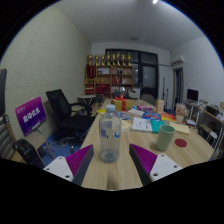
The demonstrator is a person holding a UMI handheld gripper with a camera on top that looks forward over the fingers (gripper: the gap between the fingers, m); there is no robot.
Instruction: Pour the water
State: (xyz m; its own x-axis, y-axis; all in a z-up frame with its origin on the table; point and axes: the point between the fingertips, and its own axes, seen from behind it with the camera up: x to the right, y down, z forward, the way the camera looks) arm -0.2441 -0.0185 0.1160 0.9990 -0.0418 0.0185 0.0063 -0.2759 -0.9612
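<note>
On the table (pixel 120 172), bottle (pixel 110 136) between wide-open tool (pixel 112 163) fingers, untouched

A long wooden desk (pixel 120 170) runs away toward the far wall, where a dark shelf unit (pixel 110 72) holds rows of orange and yellow items (too small to identify). A black office chair (pixel 65 112) stands beside the desk, near a purple sign (pixel 30 117) against the pale side wall (pixel 45 60). A dark doorway (pixel 148 75) opens next to the shelves. The white ceiling (pixel 135 20) carries a bright light (pixel 155 2).
</note>
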